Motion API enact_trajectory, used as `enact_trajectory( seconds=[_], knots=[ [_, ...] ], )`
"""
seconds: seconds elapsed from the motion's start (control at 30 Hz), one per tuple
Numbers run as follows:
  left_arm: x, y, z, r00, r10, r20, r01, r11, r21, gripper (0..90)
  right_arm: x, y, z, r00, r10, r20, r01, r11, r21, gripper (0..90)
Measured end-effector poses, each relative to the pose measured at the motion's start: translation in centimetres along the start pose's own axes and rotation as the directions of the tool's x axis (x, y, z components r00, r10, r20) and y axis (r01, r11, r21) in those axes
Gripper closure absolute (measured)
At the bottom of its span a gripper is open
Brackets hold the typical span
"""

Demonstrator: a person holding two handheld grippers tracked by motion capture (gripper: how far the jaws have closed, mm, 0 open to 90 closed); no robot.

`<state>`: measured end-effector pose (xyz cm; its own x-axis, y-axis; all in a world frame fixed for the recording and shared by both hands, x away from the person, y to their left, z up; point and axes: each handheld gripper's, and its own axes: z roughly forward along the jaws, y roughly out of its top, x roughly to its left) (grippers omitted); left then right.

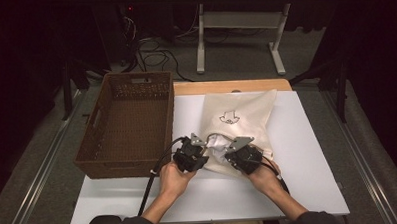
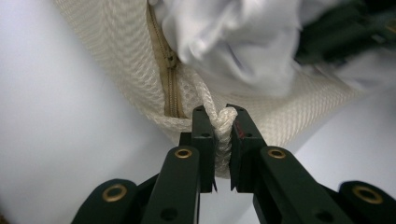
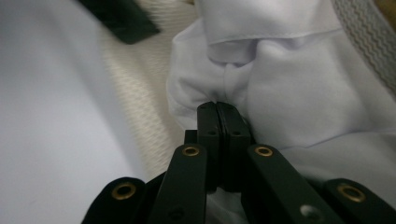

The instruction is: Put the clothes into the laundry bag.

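Cream mesh laundry bag (image 1: 236,118) lies flat on the white desk (image 1: 308,153), just right of a brown woven basket (image 1: 129,124); bag has a waffle-knit weave, a tan zipper (image 2: 166,70) along its near edge and a small line drawing printed on the upper face. Left tool (image 1: 193,153) sits at the bag's near left corner, jaws clenched on a fold of the mesh edge (image 2: 223,122) just beside the zipper end. Right tool (image 1: 244,155) at the bag's mouth, jaws pressed fully together, nipping a pinch of smooth white cloth (image 3: 289,93) w/ soft creases that bulges out of the opening. A grey ribbed strap (image 3: 369,32) crosses the top right corner of the right gripper view. Basket is rectangular w/ slot handles
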<state>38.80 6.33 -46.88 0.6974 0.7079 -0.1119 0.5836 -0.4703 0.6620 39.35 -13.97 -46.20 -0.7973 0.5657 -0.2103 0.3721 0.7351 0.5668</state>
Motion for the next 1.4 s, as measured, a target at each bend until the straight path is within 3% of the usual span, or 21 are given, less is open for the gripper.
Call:
enact_trajectory(
  seconds=[0.2,0.37,0.47,0.53,0.7,0.8,0.9,1.03,1.13,1.3,1.4],
  knots=[
    [-0.3,-0.8,-0.7,0.9998,0.019,0.009,-0.019,0.9998,0.0,82.7,-1.6,0.7,1.5,0.9969,0.045,0.064,-0.045,0.999,0.005,90.0],
    [-0.5,-1.4,-0.6,0.9994,0.034,0.011,-0.034,0.9994,0.0,82.7,-3.2,0.8,2.7,0.986,0.121,0.115,-0.12,0.993,-0.014,90.0],
    [-0.6,-1.5,-0.4,0.999,0.045,0.007,-0.045,0.999,0.004,82.7,-4.1,0.7,3.2,0.9824,0.138,0.127,-0.135,0.99,-0.03,90.0],
    [-0.7,-1.6,-0.4,0.9988,0.05,0.001,-0.05,0.9988,0.001,82.5,-4.3,0.6,3.3,0.9822,0.152,0.111,-0.148,0.988,-0.041,89.3],
    [-0.1,-1.9,-0.1,0.9996,0.028,0.006,-0.028,0.9996,-0.007,81.5,-3.4,0.1,1.7,0.9887,0.145,0.037,-0.143,0.988,-0.065,77.0],
    [0.0,-1.9,0.0,0.9997,0.021,0.011,-0.021,0.9997,-0.008,81.0,-2.6,-0.7,-0.6,0.9901,0.14,-0.011,-0.14,0.985,-0.097,75.1],
    [0.0,-2.0,-0.1,0.9996,0.026,0.006,-0.026,0.9996,-0.011,80.7,-2.0,-1.6,-2.3,0.9921,0.124,-0.023,-0.125,0.988,-0.094,75.0],
    [0.1,-2.0,0.1,0.9997,0.024,-0.001,-0.024,0.9996,-0.013,80.7,-1.8,-3.7,-3.5,0.9896,0.144,-0.003,-0.144,0.988,-0.062,72.9],
    [0.0,-2.1,0.2,0.9996,0.028,-0.004,-0.028,0.9995,-0.012,80.7,-2.7,-4.8,-3.5,0.9786,0.203,0.035,-0.201,0.978,-0.046,71.9],
    [0.1,-2.1,0.1,0.9996,0.029,0.0,-0.029,0.9994,-0.016,80.8,-3.8,-4.2,-2.7,0.9623,0.264,0.066,-0.259,0.963,-0.071,69.2],
    [0.0,-2.2,-0.1,0.9992,0.039,-0.001,-0.039,0.999,-0.023,80.9,-4.2,-3.5,-1.6,0.9613,0.266,0.074,-0.262,0.963,-0.06,72.2]
  ],
)
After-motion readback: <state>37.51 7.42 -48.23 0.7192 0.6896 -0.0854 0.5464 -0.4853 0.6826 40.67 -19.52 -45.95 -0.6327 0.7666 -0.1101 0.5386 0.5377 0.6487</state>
